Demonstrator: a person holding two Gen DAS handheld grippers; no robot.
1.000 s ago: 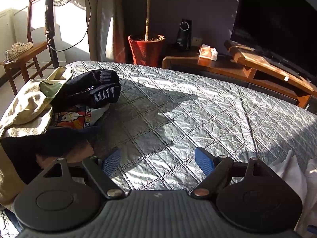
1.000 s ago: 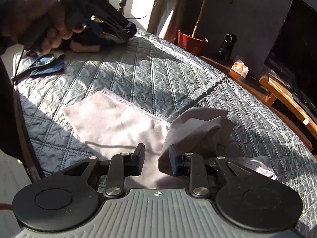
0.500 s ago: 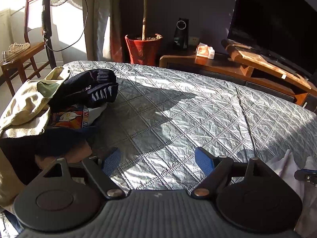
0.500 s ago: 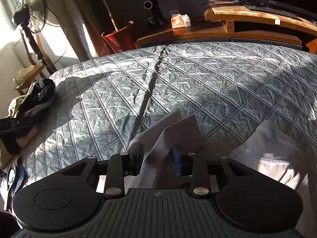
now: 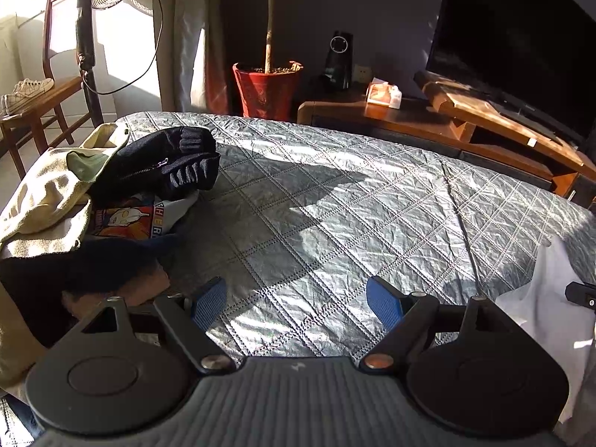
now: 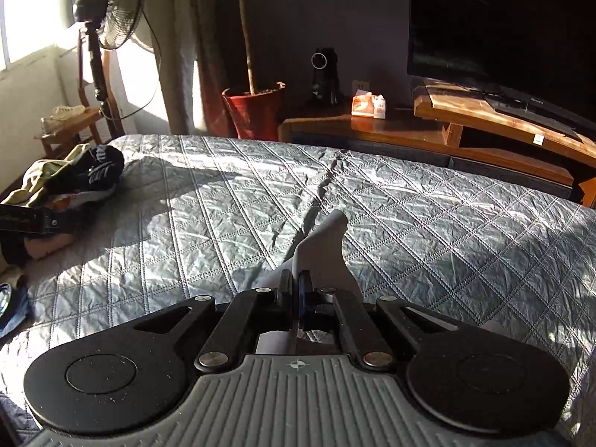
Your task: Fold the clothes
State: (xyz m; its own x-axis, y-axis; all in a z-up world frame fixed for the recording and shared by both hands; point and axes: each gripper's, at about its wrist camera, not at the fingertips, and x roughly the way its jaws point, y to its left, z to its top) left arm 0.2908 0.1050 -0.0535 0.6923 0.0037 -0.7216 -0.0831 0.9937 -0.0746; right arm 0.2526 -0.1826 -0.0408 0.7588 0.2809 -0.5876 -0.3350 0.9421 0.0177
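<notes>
My right gripper (image 6: 296, 283) is shut on a fold of a pale grey-white garment (image 6: 322, 249) and holds it above the grey quilted bed (image 6: 428, 231). The same garment shows as a white cloth (image 5: 547, 298) at the right edge of the left wrist view. My left gripper (image 5: 296, 300) is open and empty, with blue pads (image 5: 383, 301), low over the bed. A pile of clothes (image 5: 111, 193) with a dark jacket, a beige garment and a printed shirt lies at the bed's left; it also shows in the right wrist view (image 6: 70, 182).
Beyond the bed stand a red plant pot (image 5: 266, 89), a wooden TV stand (image 5: 484, 126) with a television and a tissue box (image 5: 383, 93). A standing fan (image 6: 111, 11) and a wooden chair (image 5: 33, 100) with shoes are at the far left.
My right gripper has closed on the pale garment and lifted it, and its view has swung to face the far wall. My left gripper has stayed open and nearly still.
</notes>
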